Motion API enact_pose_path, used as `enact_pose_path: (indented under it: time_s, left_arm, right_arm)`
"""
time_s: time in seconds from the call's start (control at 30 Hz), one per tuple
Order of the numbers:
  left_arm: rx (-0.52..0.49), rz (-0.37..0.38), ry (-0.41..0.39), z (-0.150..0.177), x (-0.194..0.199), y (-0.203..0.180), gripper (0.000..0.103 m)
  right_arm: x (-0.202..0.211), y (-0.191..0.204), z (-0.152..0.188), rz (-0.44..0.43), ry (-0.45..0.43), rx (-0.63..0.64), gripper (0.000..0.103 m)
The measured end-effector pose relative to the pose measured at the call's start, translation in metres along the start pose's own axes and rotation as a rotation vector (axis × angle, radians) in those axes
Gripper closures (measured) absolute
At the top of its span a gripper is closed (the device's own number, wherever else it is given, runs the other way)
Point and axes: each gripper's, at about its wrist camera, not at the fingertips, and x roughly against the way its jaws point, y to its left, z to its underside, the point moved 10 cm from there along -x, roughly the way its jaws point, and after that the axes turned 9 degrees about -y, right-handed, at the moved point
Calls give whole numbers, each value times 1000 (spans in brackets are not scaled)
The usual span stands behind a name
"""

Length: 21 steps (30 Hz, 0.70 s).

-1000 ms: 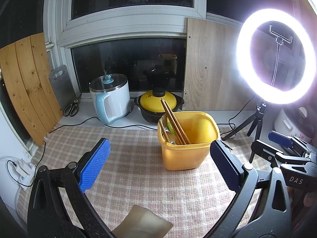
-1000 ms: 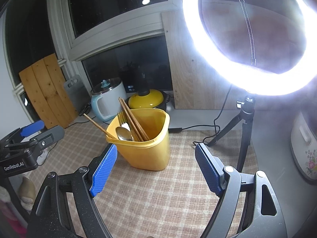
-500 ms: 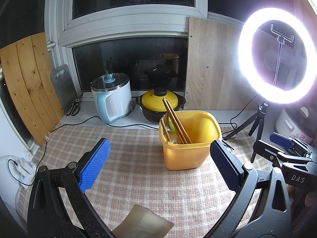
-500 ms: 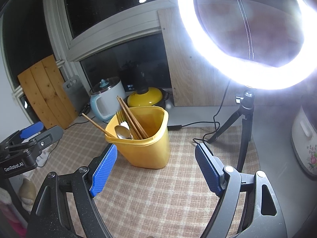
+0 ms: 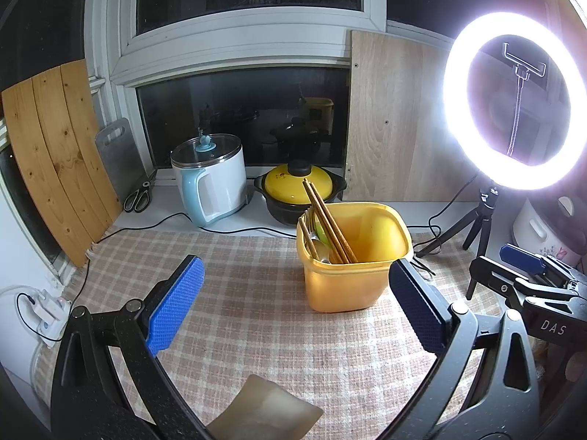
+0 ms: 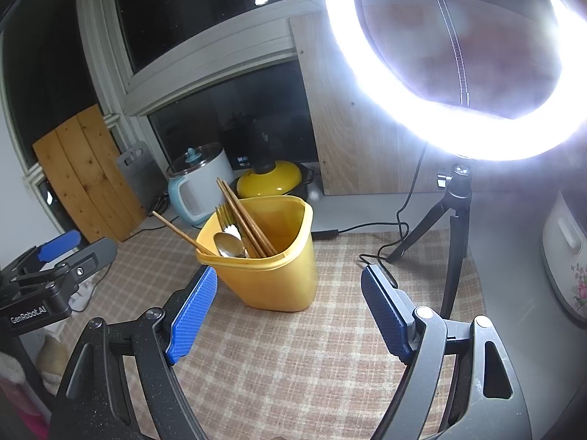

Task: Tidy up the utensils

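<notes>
A yellow plastic holder (image 5: 352, 267) (image 6: 268, 271) stands upright on the checked cloth (image 5: 256, 286). Inside it lean wooden chopsticks (image 5: 328, 227) (image 6: 245, 223), a fork (image 6: 224, 216) and a metal spoon (image 6: 228, 245); one wooden stick (image 6: 176, 229) juts out over its left rim. My left gripper (image 5: 295, 306) hovers open in front of the holder, nothing between its blue pads. My right gripper (image 6: 288, 310) also stands open just short of the holder, empty. Each gripper shows at the edge of the other's view: the right gripper (image 5: 528, 278), the left gripper (image 6: 55, 260).
A lit ring light (image 5: 513, 99) on a tripod (image 6: 455, 227) stands at the right with its cable. Behind are a white-blue kettle (image 5: 211, 179), a yellow-lidded pot (image 5: 299, 190), scissors (image 5: 139, 196), wooden boards (image 5: 51, 154) and a rice cooker (image 6: 565, 256). A beige flat piece (image 5: 264, 414) lies near.
Both views have shifted very slightly; the holder sits a touch lower and nearer in them. Both grippers stay open and empty.
</notes>
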Motion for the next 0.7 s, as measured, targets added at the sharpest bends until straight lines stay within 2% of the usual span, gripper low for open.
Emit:
enact_pose_path:
  time_s: [0.53, 0.7]
  left_arm:
    - [-8, -12, 2, 2, 1, 1, 1]
    - [-40, -18, -12, 2, 3, 0, 1]
  right_arm:
    - [-1, -2, 2, 3, 9, -16, 22]
    - [-1, -2, 3, 6, 12, -24, 22]
